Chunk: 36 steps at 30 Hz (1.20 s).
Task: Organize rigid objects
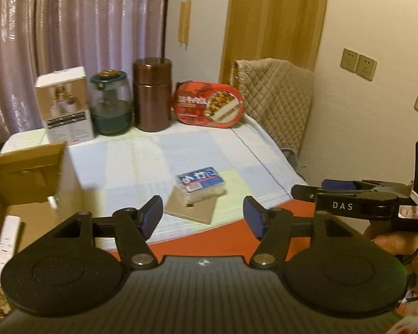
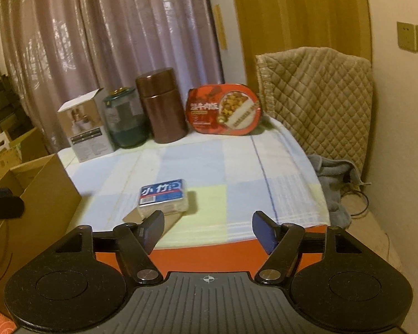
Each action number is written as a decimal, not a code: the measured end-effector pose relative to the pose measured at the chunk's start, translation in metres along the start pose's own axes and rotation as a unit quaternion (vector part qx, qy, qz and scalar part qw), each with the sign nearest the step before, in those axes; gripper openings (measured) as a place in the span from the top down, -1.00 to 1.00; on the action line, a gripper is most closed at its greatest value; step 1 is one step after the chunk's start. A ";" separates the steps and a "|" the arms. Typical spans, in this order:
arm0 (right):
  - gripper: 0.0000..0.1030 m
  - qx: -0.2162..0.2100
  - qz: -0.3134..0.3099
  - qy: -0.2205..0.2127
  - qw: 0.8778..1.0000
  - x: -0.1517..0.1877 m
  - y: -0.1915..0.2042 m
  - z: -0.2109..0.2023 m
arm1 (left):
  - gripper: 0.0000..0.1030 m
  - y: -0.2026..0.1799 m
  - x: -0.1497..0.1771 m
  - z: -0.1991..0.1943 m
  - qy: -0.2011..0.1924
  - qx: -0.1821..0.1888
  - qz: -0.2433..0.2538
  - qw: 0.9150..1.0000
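A blue-labelled packet lies on a flat tan box near the front of the cloth-covered table. At the back stand a white box, a green-lidded glass jar, a brown canister and a red food tub. My left gripper is open and empty, just short of the packet. My right gripper is open and empty; it also shows at the right of the left wrist view.
An open cardboard box stands left of the table. A quilted chair back is behind the table on the right, with grey cloth and a cable below. The table front edge is red.
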State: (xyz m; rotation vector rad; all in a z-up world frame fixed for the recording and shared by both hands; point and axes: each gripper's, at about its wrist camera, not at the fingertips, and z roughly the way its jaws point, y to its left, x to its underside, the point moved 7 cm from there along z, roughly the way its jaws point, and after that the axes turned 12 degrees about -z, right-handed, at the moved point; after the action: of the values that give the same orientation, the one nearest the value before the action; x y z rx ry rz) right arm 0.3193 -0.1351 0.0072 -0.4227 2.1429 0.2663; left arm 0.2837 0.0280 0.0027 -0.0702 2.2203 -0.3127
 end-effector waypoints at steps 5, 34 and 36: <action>-0.35 0.002 0.012 0.006 1.000 0.006 -0.019 0.004 | -0.40 -0.018 0.017 0.033 0.009 -0.004 0.004 1.000; -0.70 -0.096 -0.086 0.082 0.988 -0.032 0.048 0.137 | -0.41 0.040 0.048 0.136 0.020 -0.059 -0.027 0.998; -0.72 -0.102 -0.089 0.088 0.987 -0.036 0.054 0.148 | -0.41 0.046 0.047 0.141 0.024 -0.068 -0.035 0.997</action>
State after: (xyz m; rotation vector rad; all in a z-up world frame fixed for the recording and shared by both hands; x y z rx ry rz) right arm 0.4283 -0.0276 -0.0450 -0.7770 2.2396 0.3583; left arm 0.3675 0.0366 -0.1284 -0.2154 2.2886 -0.2038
